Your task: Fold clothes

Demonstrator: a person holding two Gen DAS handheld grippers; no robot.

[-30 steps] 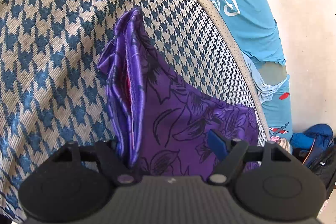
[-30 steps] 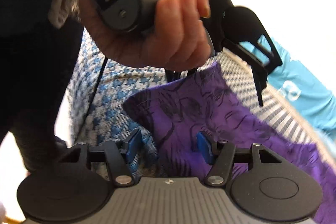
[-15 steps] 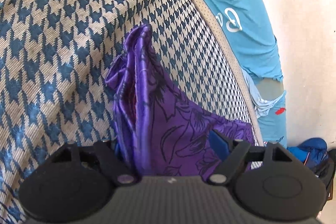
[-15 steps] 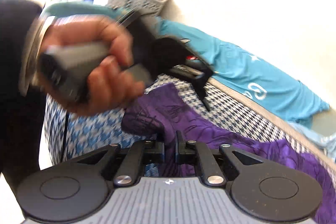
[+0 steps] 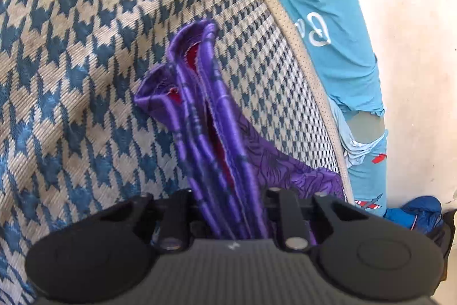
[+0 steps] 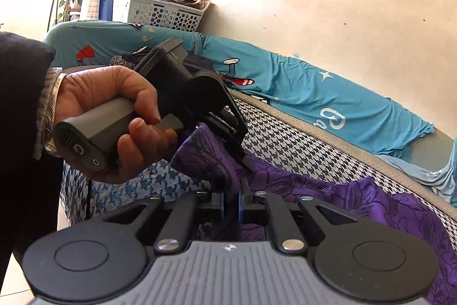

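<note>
Both tools are on the purple garment (image 5: 225,150) at once. In the left wrist view the left hand-held gripper (image 5: 228,215) has its jaws drawn in tight around a bunched stack of purple hems, with red lining showing between the layers. The gathered edge runs away from the jaws toward the far side and ends in a rolled tip on the houndstooth cover (image 5: 85,53). The rest of the cloth spreads to the right, close to the beige piped edge (image 5: 288,27) of that cover.

Over to the right wrist view: the right hand-held gripper (image 6: 232,206) is closed down too, its blue pads pinching a ridge of the purple garment (image 6: 328,190) with only a thin strip of fabric between them. From there the cloth trails away to the right, lying flat on the blue and white check.

The person's left hand (image 6: 114,116) is wrapped around the grey handle of the other tool, dark sleeve (image 6: 20,82) at the wrist, with its black fingers angled down into the raised corner of the garment, just beyond the right tool's pads.

Behind, a turquoise sheet (image 6: 314,93) lies along the pale wall (image 6: 342,5), and a white basket (image 6: 162,10) stands at far left.
</note>
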